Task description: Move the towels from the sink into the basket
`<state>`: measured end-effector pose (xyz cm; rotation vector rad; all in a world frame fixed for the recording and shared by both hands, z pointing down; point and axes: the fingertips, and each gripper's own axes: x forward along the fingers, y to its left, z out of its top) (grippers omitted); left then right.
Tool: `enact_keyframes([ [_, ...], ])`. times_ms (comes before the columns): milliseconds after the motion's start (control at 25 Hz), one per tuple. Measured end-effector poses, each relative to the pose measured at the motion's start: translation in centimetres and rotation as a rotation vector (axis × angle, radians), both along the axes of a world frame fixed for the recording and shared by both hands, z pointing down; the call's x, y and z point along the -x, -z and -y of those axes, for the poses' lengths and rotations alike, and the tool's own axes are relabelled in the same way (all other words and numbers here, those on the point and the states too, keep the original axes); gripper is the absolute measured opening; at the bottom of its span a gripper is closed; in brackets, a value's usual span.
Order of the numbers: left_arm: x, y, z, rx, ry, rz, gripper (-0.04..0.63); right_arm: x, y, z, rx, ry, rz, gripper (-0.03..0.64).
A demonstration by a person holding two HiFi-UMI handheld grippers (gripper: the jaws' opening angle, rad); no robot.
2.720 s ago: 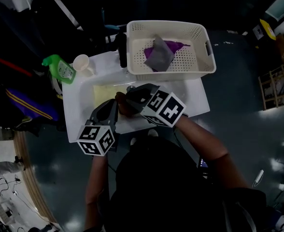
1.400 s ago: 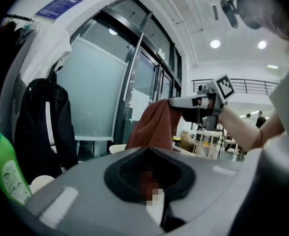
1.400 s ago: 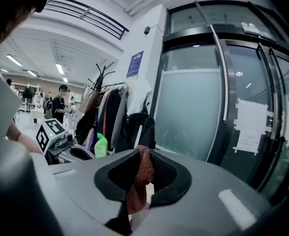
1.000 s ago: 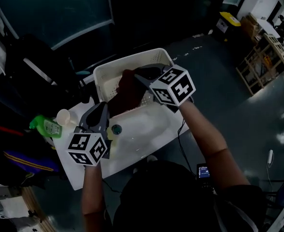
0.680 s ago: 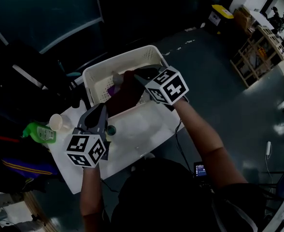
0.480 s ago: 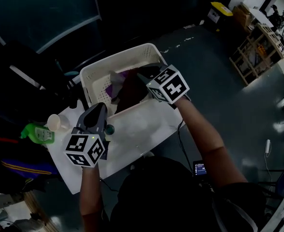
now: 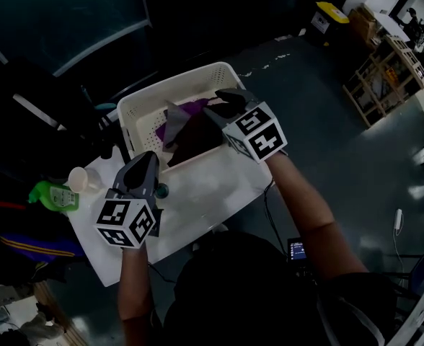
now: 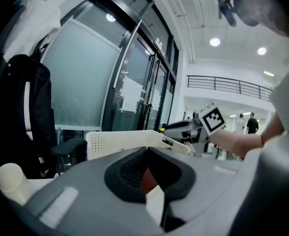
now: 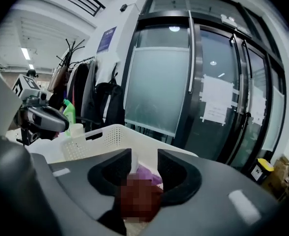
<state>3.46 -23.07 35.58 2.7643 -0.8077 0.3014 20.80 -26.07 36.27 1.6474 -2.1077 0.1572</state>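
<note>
Right gripper jaws have just been opening; they stand apart, with the limp maroon towel low between them, unpinched. It lies crumpled beside a purple towel in the perforated white plastic basket. Left gripper jaws are closed together over the smooth white sink. Frosted glass doors stand behind.

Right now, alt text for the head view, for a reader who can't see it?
The right gripper hovers over a white basket, its jaws just opening, with a dark red towel loose between them beside a purple towel and a grey towel. The left gripper, jaws shut, hangs over the white sink; a green bottle and a cup stand left.
</note>
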Motion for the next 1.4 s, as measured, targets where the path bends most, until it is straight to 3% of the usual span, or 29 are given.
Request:
enact_keyframes([
  [240,1.4,0.2,-0.5,-0.004,0.042,-0.008,0.000,3.1,2.6,-1.3,-0.048,0.082,0.055,0.115],
  [400,3.5,0.1,-1.0,-0.004,0.091,-0.013,0.000,5.6,3.6,-1.8,-0.085,0.120,0.078,-0.001],
  [1000,14.9,-1.5,-3.2,0.030,0.352,-0.026,0.000,20.0,3.7,-4.2,-0.043,0.447,0.165,-0.003],
  [1400,21.6,-4.5,-4.7,0.043,0.530,0.011,0.000,30.6,-1.0,-7.4,0.098,0.704,0.178,-0.003],
])
